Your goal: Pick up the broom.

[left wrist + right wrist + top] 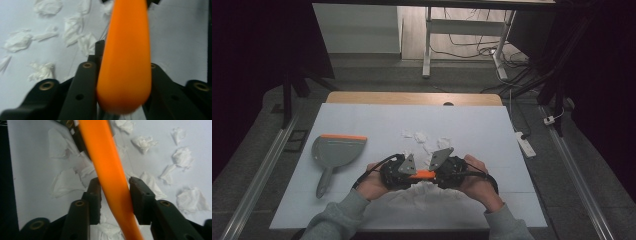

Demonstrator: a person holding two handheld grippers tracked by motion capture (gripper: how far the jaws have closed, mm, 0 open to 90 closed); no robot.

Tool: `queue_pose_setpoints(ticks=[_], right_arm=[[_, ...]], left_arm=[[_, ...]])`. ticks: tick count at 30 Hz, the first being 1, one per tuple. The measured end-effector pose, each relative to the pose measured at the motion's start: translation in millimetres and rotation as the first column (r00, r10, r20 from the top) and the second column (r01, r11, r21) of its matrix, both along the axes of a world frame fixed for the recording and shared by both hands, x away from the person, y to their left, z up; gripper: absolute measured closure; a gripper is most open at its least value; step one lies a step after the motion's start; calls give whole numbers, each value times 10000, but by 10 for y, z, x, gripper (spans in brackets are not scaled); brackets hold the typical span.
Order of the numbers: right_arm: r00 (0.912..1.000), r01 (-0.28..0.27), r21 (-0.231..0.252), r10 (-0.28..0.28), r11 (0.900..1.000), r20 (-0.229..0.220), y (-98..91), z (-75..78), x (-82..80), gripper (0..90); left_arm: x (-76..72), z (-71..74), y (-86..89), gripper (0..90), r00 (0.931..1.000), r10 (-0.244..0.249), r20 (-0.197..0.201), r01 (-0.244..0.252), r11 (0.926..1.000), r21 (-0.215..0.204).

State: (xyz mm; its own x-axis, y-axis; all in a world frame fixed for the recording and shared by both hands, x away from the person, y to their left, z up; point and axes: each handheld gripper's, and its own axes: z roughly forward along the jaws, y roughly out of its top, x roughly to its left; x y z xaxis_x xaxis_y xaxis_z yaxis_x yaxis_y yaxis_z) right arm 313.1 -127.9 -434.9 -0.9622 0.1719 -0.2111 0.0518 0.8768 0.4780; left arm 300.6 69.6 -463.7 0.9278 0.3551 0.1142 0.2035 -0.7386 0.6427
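Orange handle [424, 174] is sitting between two grippers near the front edge of the worktop [492, 130], roughly at its middle. The left gripper [408, 172] and right gripper [438, 172] are meeting nose to nose there, each held in a hand with a grey sleeve coming in from the front edge.

In the left gripper view, the handle's rounded end [125, 75] is filling the gap between the black jaws, which are standing close against its sides. In the right gripper view, the handle [110, 177] is running slantwise between the jaws, and both pads are pressing on it, so the right jaws are clamped on the handle. Whether the left jaws are truly squeezing or just resting on it is hard to tell.

White paper scraps [424, 140] are lying scattered behind the grippers, toward the middle of the worktop, and a larger crumpled heap [427, 192] is lying just in front of them. A grey dustpan [334, 152] with an orange lip is resting well apart near the left edge, its grip pointing toward the front.
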Motion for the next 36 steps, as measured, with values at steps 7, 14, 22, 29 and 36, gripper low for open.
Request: queue_pose_setpoints(ticks=[7, 14, 22, 29, 36], right_arm=[[9999, -3, 672, 14, 9977, -155, -33, 38, 13, 701], [9991, 391, 1134, -370, 9928, -201, -130, 80, 57, 703], [9923, 1233, 1649, -1232, 9786, -111, -293, 95, 147, 703], [9854, 1657, 2170, -1701, 9620, 15, -431, 140, 210, 703], [9693, 2341, 2726, -2456, 9332, 83, -591, 202, 277, 703]], left_arm=[[-35, 54, 104, 472, 9937, 971, 561, -939, 9939, -570], [-128, 106, 392, 339, 9713, 2298, 612, -2177, 9627, -1604], [-235, 57, 841, 294, 9284, 3715, 129, -3583, 9036, -2348], [-355, -32, 1185, 289, 8852, 4652, -31, -4504, 8553, -2563], [-439, -170, 1445, 289, 8517, 5226, -394, -5141, 8185, -2562]])
